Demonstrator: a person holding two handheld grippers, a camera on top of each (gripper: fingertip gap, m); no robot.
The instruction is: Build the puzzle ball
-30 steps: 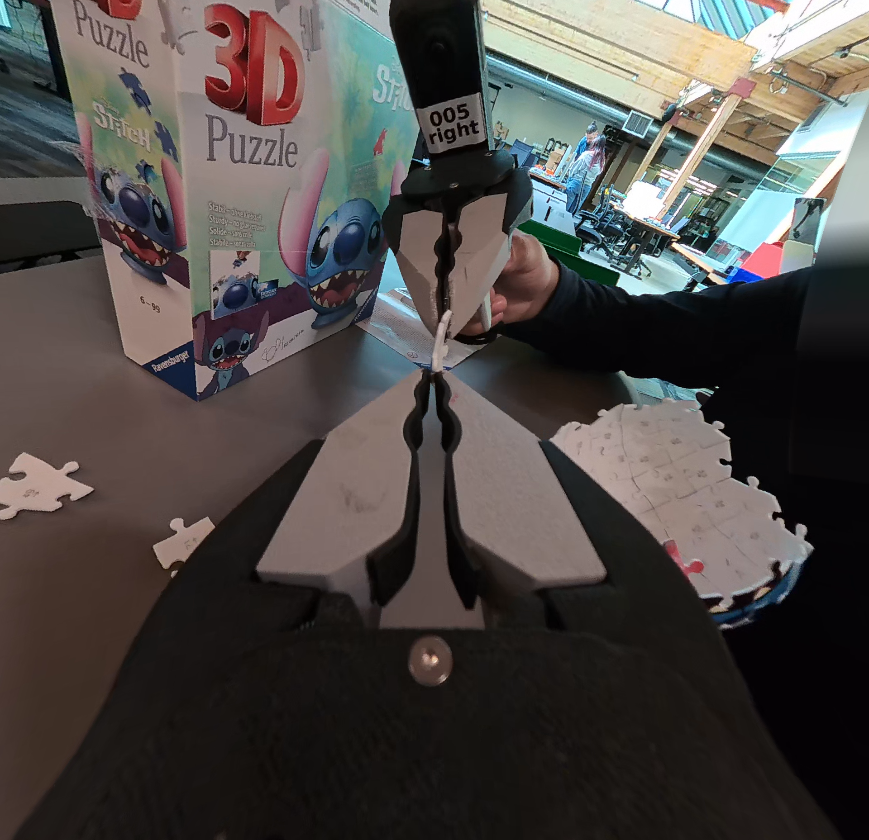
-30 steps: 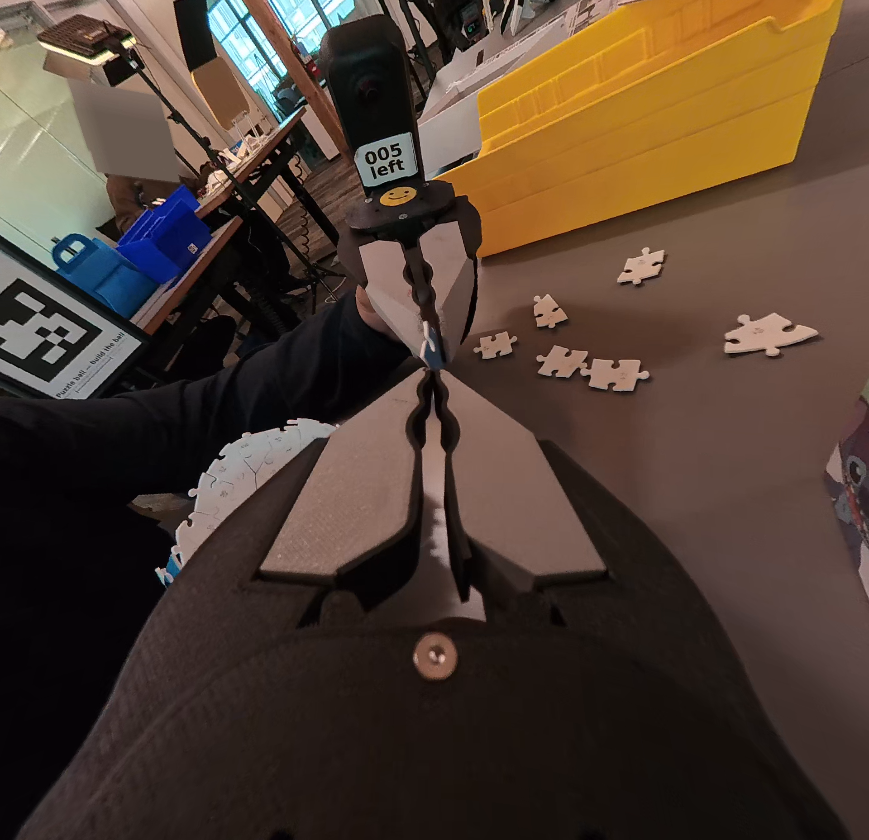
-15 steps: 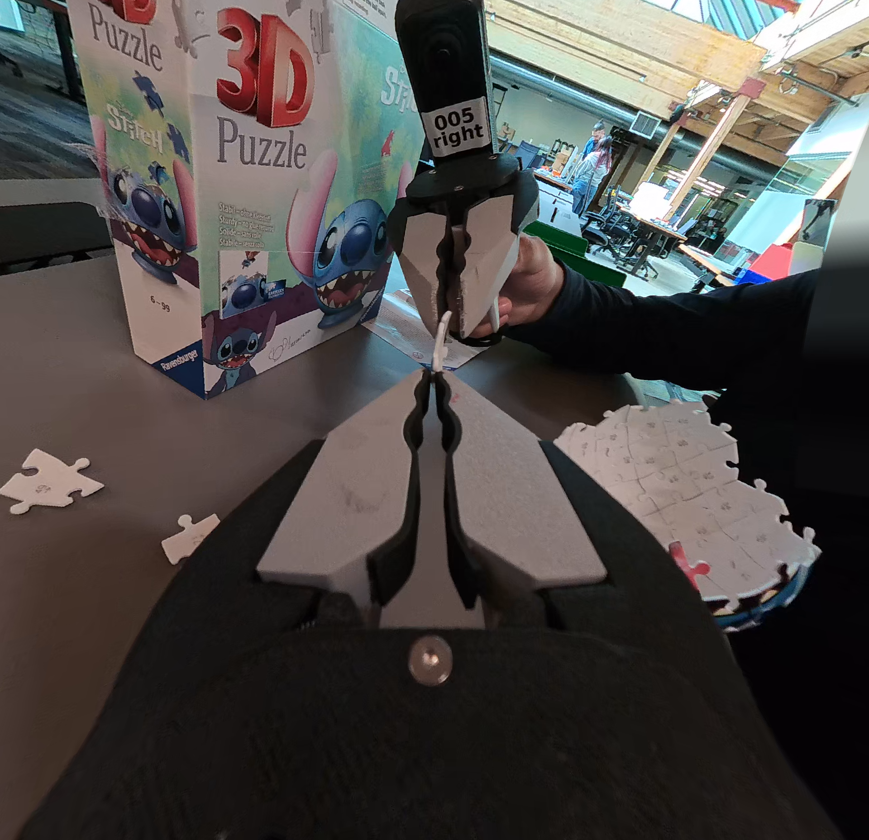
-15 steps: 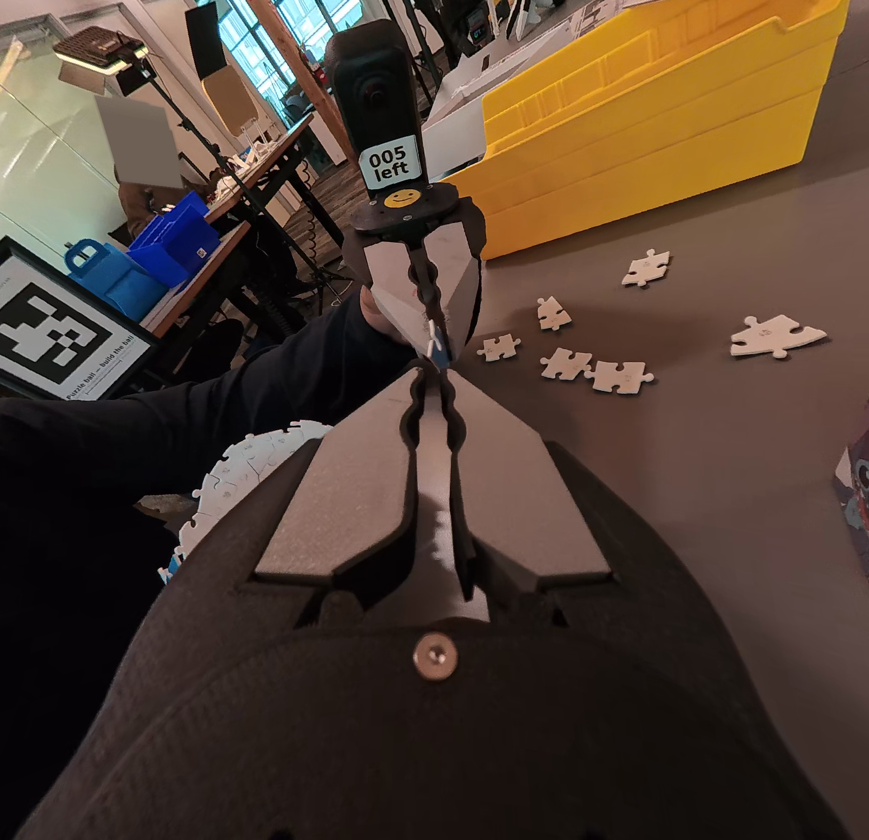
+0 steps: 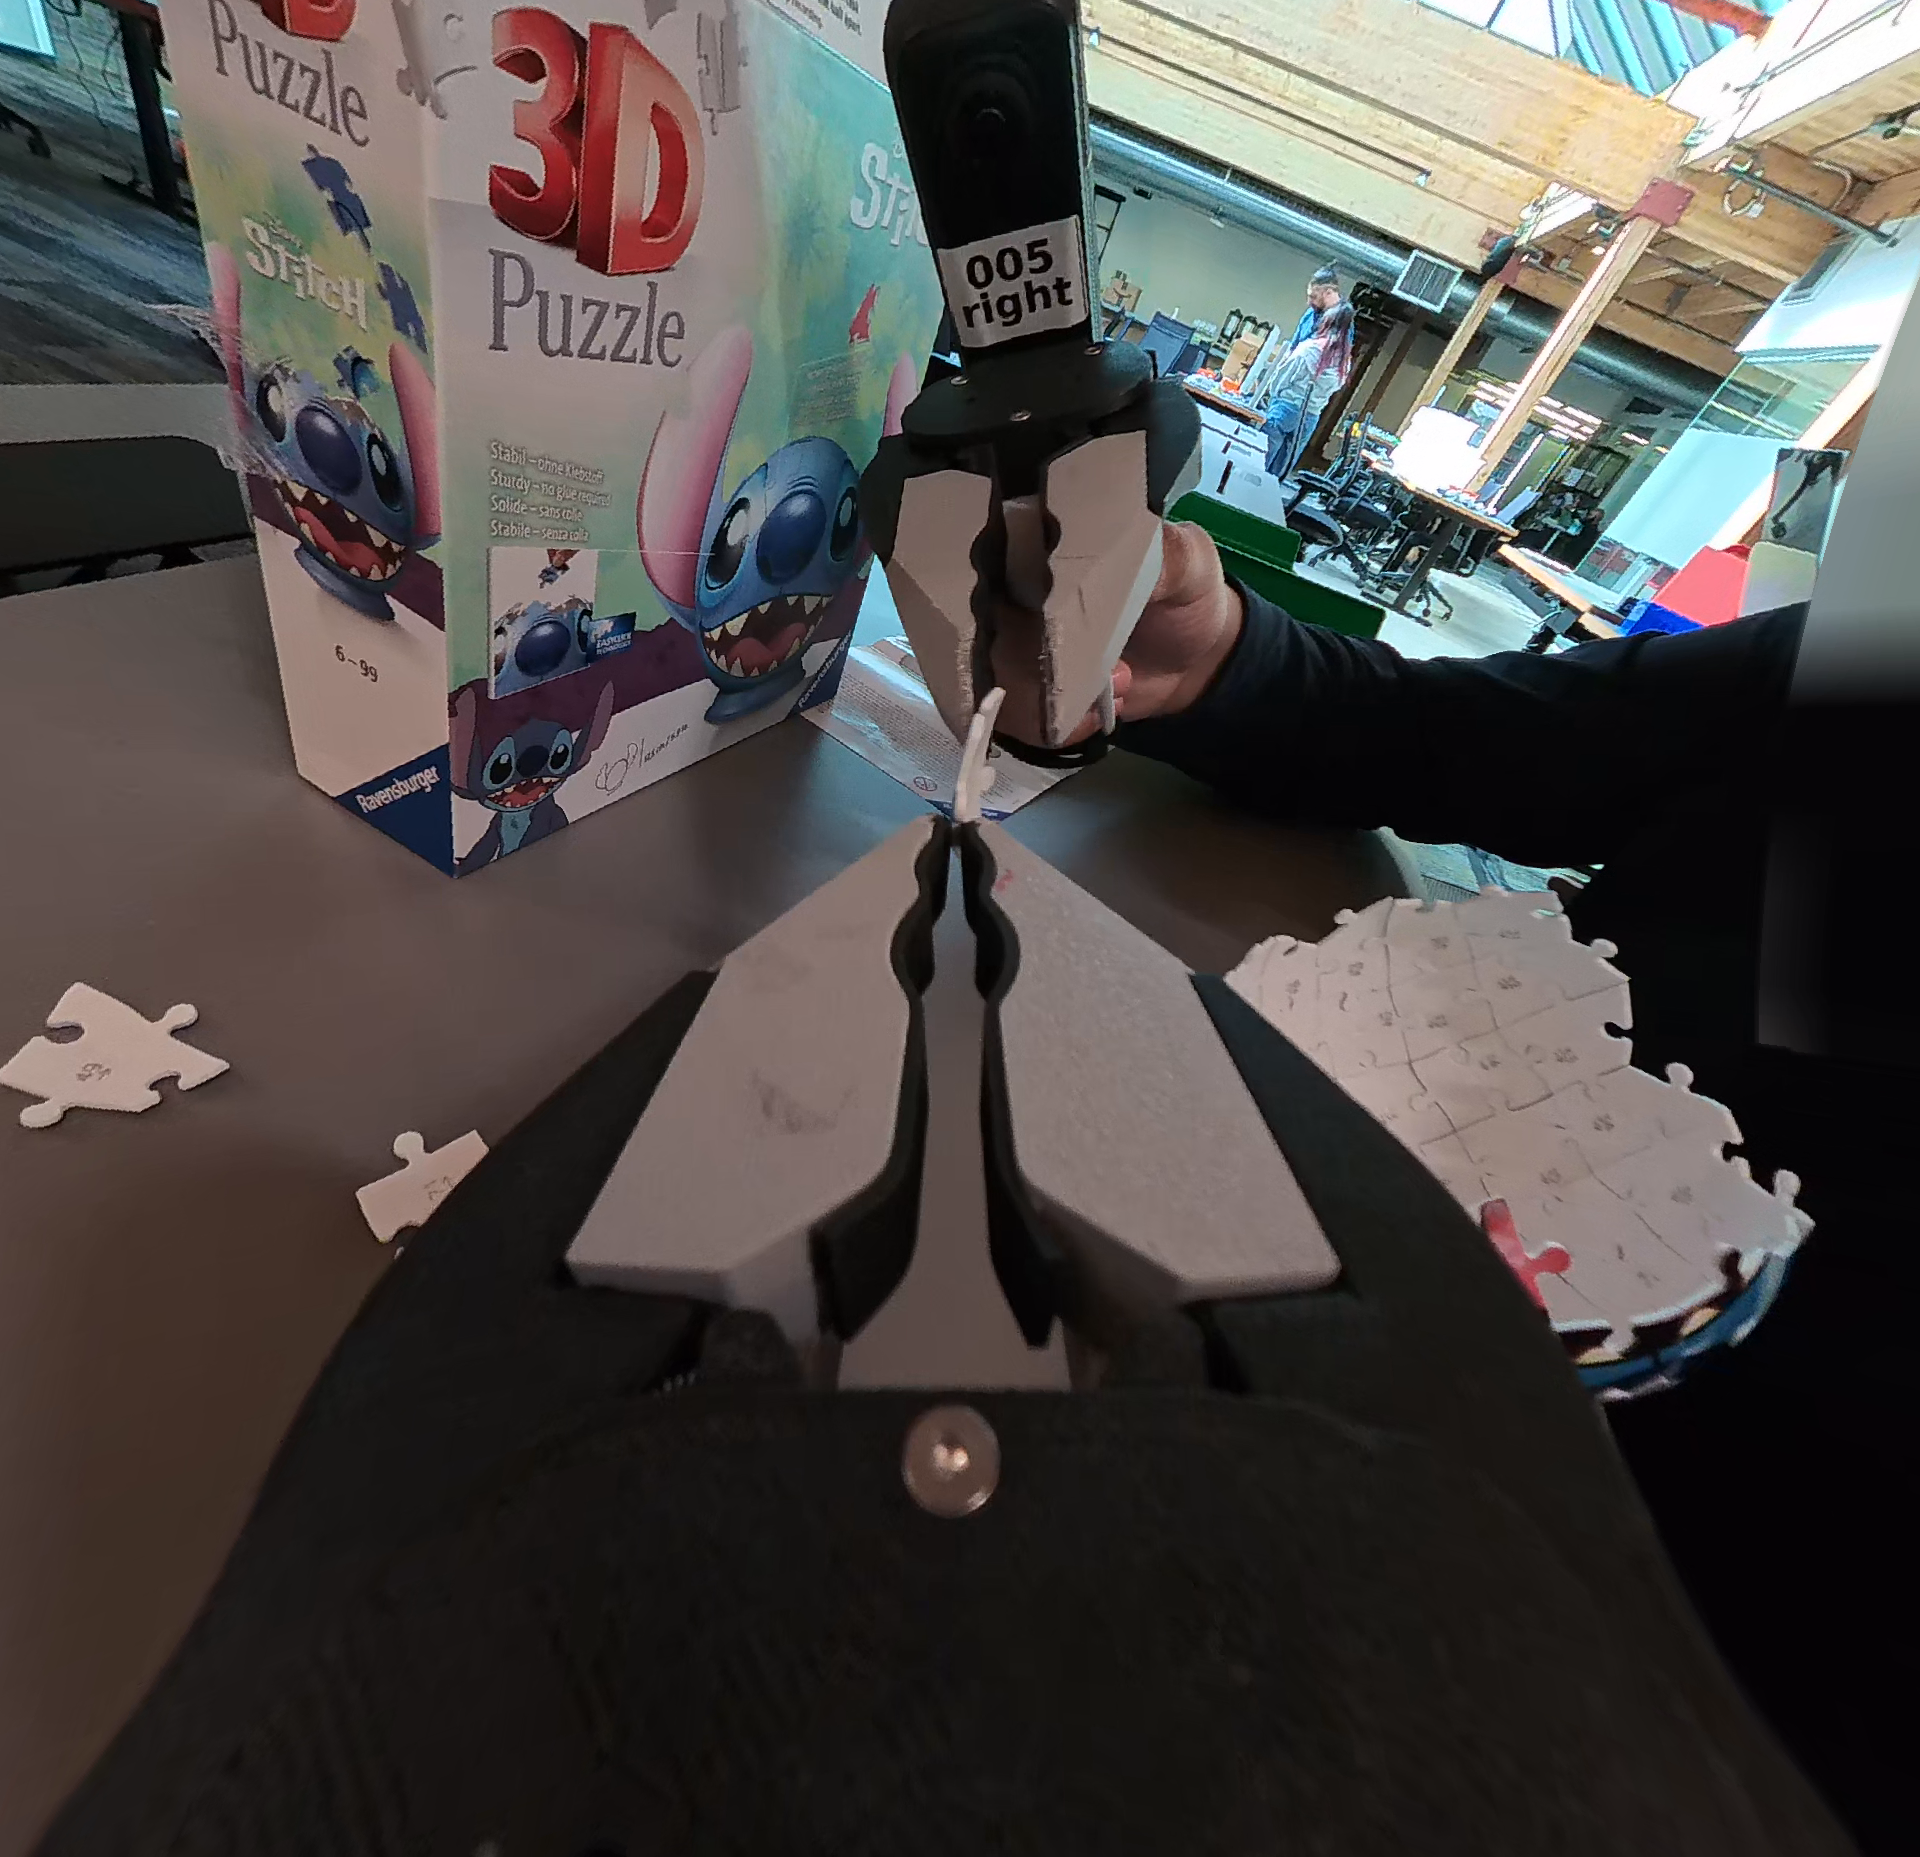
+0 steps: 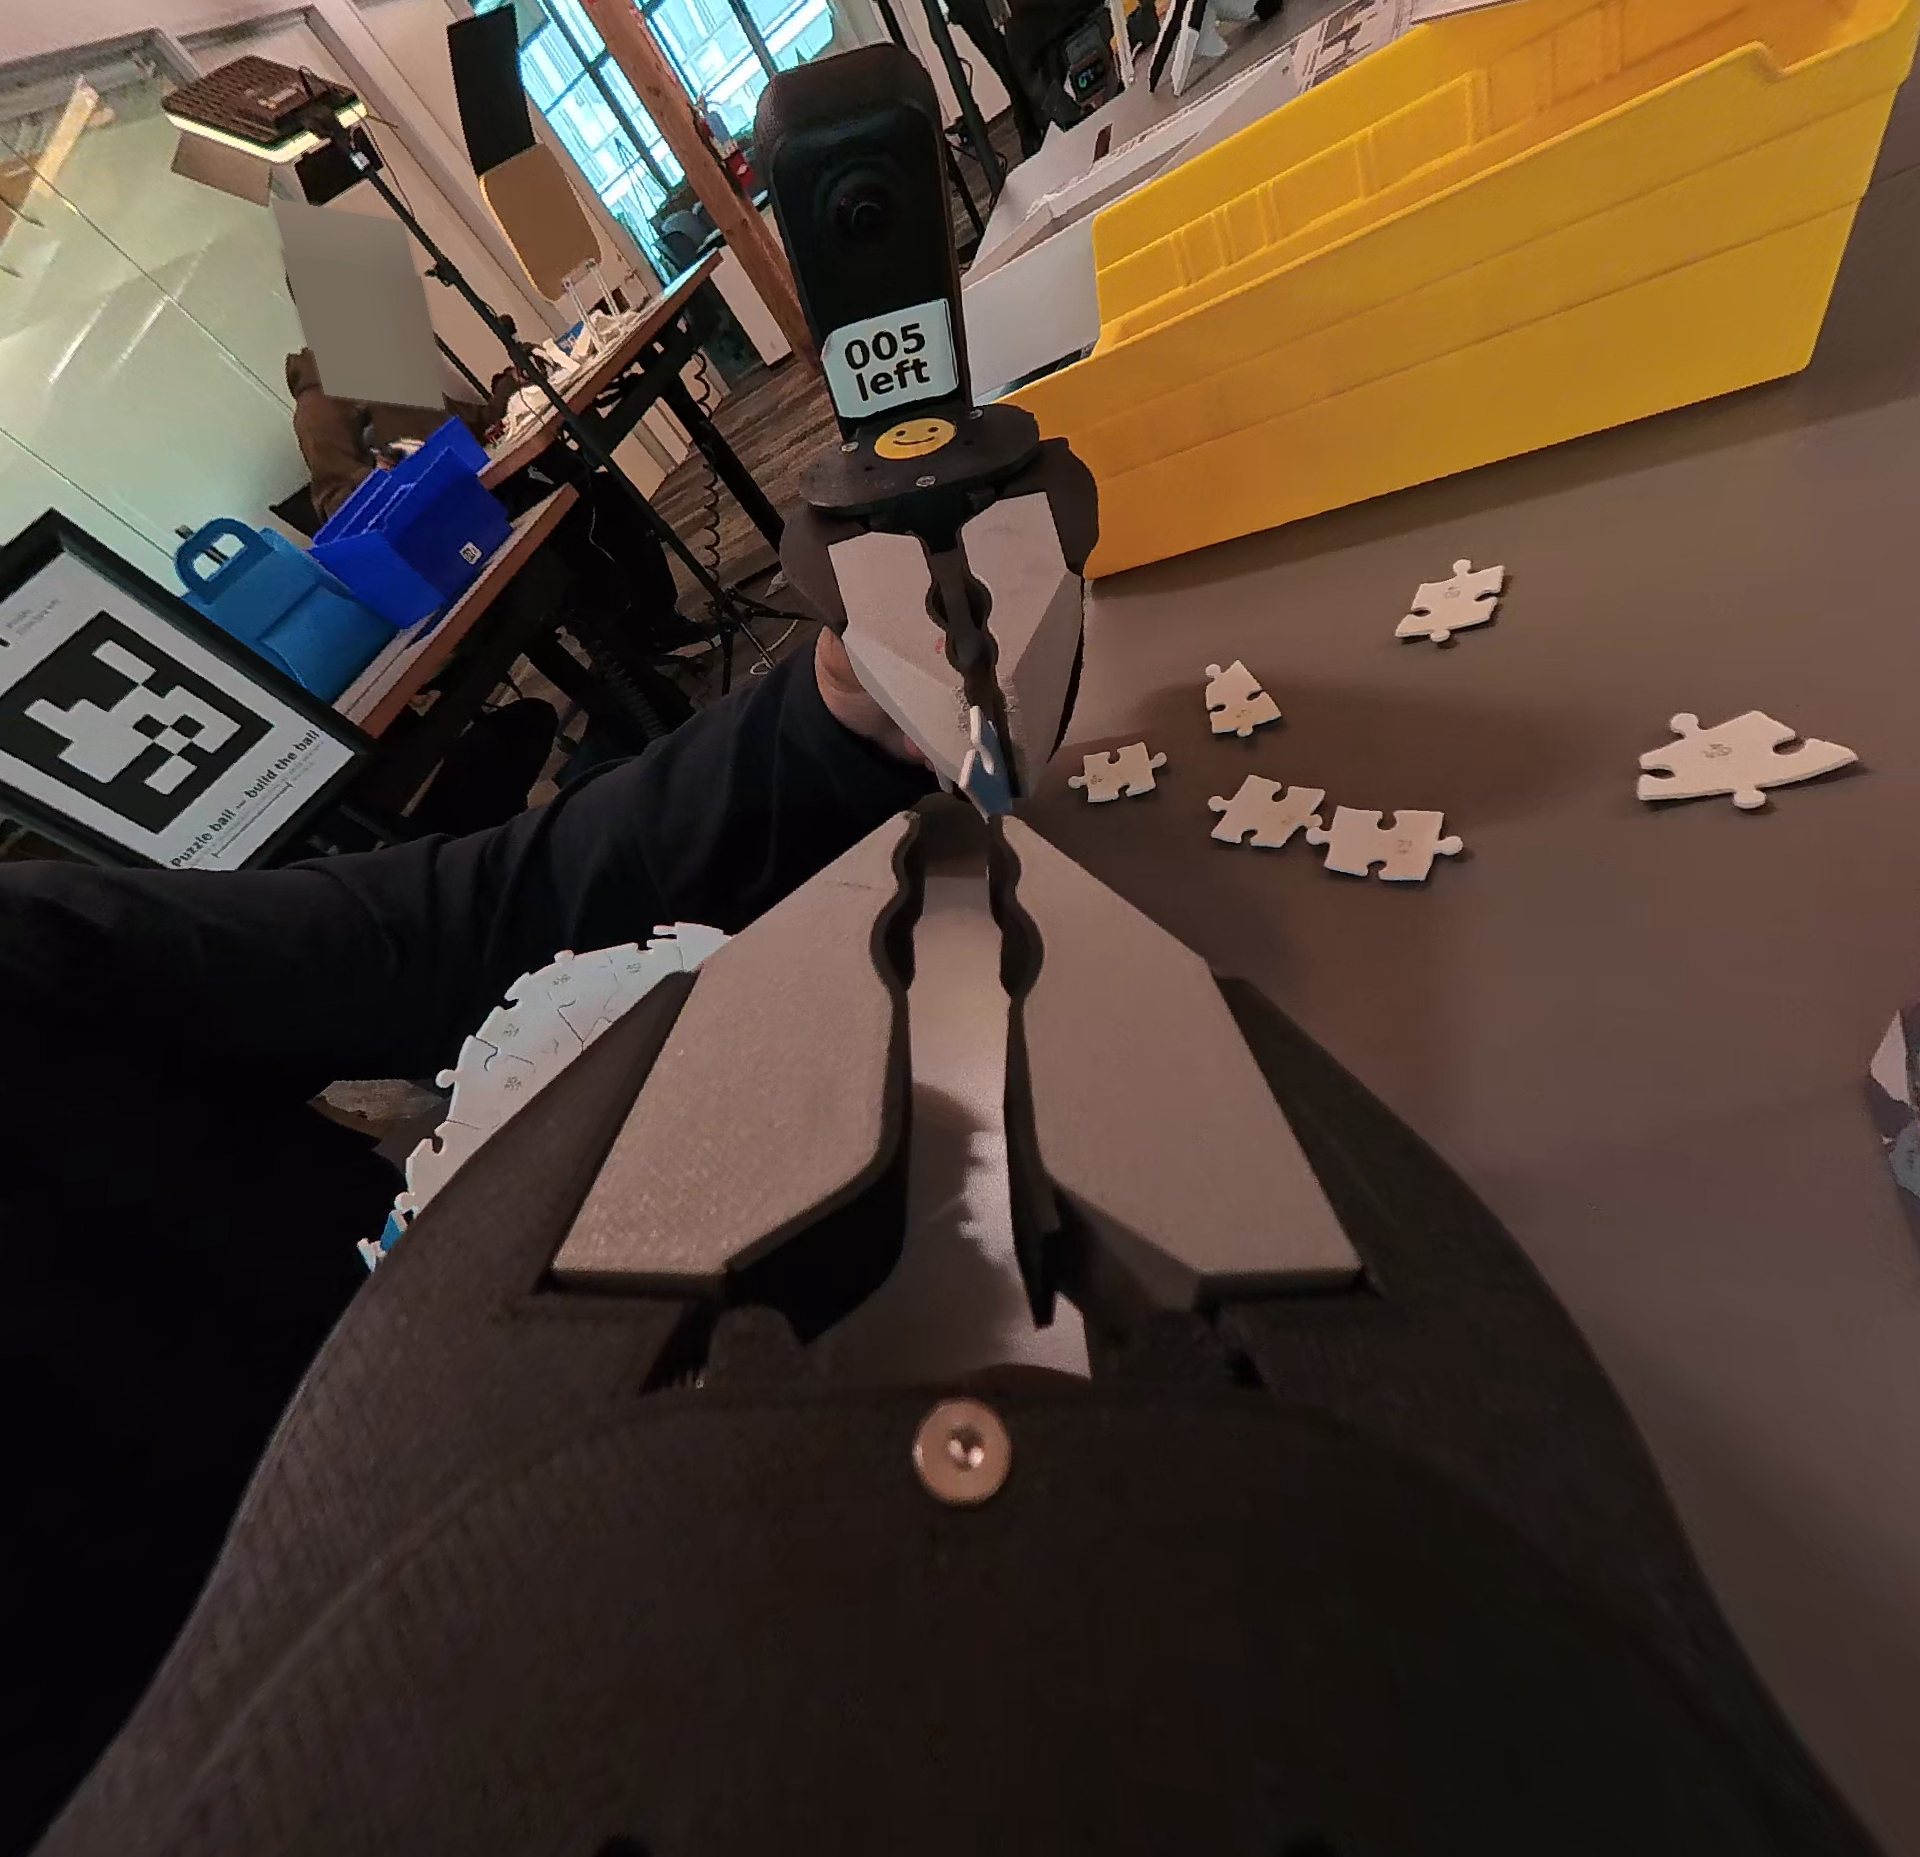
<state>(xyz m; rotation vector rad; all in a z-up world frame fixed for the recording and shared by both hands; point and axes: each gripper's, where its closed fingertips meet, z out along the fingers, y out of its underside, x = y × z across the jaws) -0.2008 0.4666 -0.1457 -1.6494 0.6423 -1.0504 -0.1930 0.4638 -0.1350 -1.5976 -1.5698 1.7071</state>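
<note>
Closest in, the left hand-held gripper (image 5: 954, 839) points forward and level over the tabletop (image 5: 208, 924), its tips pressed together on the lower edge of a small puzzle piece (image 5: 975, 758) that stands on edge between the two tools. Facing it nose to nose, the right hand-held gripper (image 5: 1013, 711) tilts down from above, held by a hand (image 5: 1174, 628) in a dark sleeve, and its tips have come apart since half a second ago, when they were clamped shut on the same piece; from the right wrist view the gap between its fingers (image 6: 821, 934) is plain, and the piece now sits in the left tool's pinch alone, blue face showing (image 6: 985, 768). Low to the side, near the sleeve, the half-built puzzle ball (image 5: 1507, 1101) lies as a white shell with its hollow upward, unchanged. Farther out, loose pieces (image 6: 1340, 831) are scattered on the tabletop, then the puzzle box (image 5: 540, 405) standing upright, and at the far edge a yellow bin (image 6: 1507, 249).
</note>
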